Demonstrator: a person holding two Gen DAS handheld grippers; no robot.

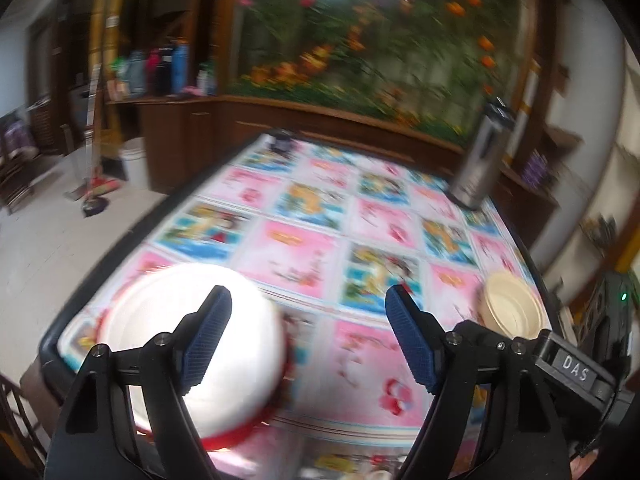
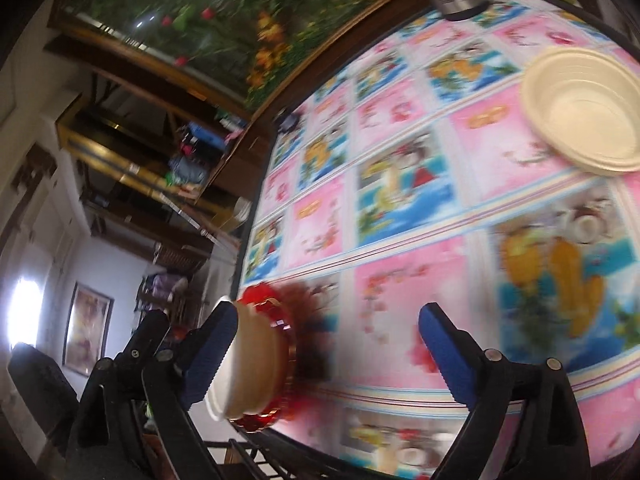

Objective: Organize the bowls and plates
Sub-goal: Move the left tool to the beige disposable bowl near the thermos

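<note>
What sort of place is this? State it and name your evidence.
Probably a home dining room: a table under a cartoon-print cover, wooden cabinets topped with bottles, and a large flower mural behind.

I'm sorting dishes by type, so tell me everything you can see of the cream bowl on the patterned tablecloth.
The cream bowl is round, pale and glossy, plastic by its look, with a wide flared rim and stepped rings down its inside. It stands upright, mouth up, with nothing visible in it, near the table's right edge on the pink and blue tablecloth. Nothing else touches it; both tools are open and apart from it.
</note>
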